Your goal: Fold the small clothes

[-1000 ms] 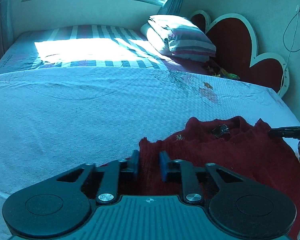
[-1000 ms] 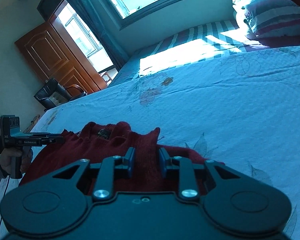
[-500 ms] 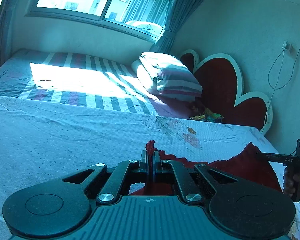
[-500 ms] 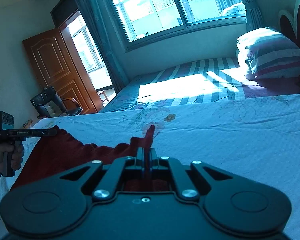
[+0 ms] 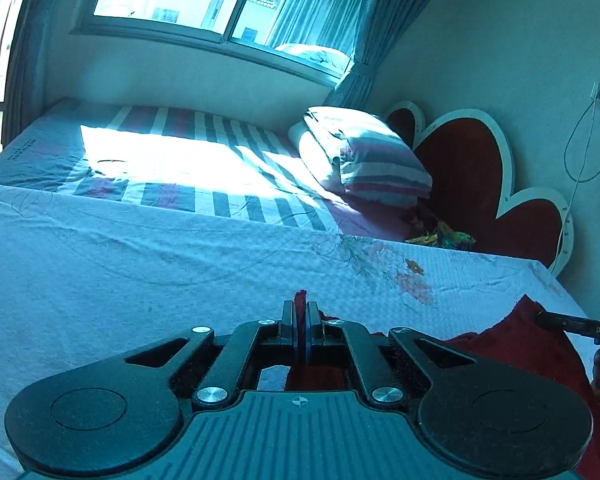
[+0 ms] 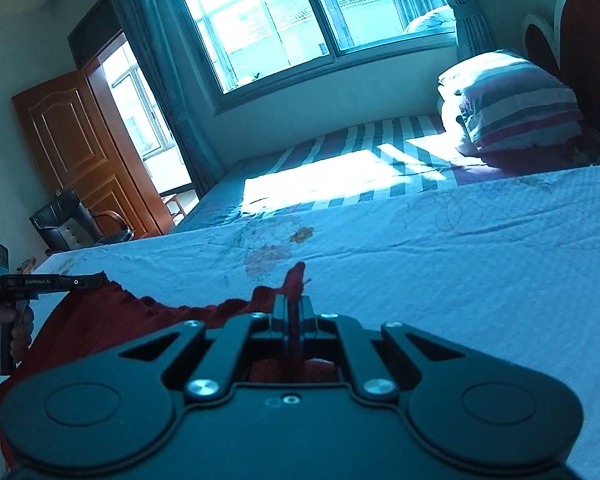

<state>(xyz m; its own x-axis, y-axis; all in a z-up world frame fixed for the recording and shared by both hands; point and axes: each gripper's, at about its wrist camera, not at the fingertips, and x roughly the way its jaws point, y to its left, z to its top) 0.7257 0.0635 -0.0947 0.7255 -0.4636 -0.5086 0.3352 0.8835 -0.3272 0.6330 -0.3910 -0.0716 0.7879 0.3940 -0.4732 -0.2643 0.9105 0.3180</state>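
Note:
A dark red knitted garment [image 5: 512, 344] is held up over the light blue bed sheet [image 5: 140, 280]. My left gripper [image 5: 300, 312] is shut on one edge of it, with a tuft of red cloth sticking out between the fingertips. My right gripper [image 6: 294, 308] is shut on the opposite edge of the same garment [image 6: 100, 320], and a red corner stands up above its fingers. The cloth hangs stretched between the two grippers. Each gripper shows in the other's view: the right one [image 5: 548, 320] and the left one [image 6: 96, 280].
A striped pillow [image 5: 364, 156] and a red heart-shaped headboard [image 5: 476, 184] lie at the far right. A sunlit striped sheet [image 5: 180, 164] covers the far bed under the window [image 6: 284, 20]. A wooden door [image 6: 76, 152] and a black chair [image 6: 72, 224] stand at the left.
Both grippers shut on the garment's edges and lifted it off the sheet. Both views tilted upward, showing more of the window and walls.

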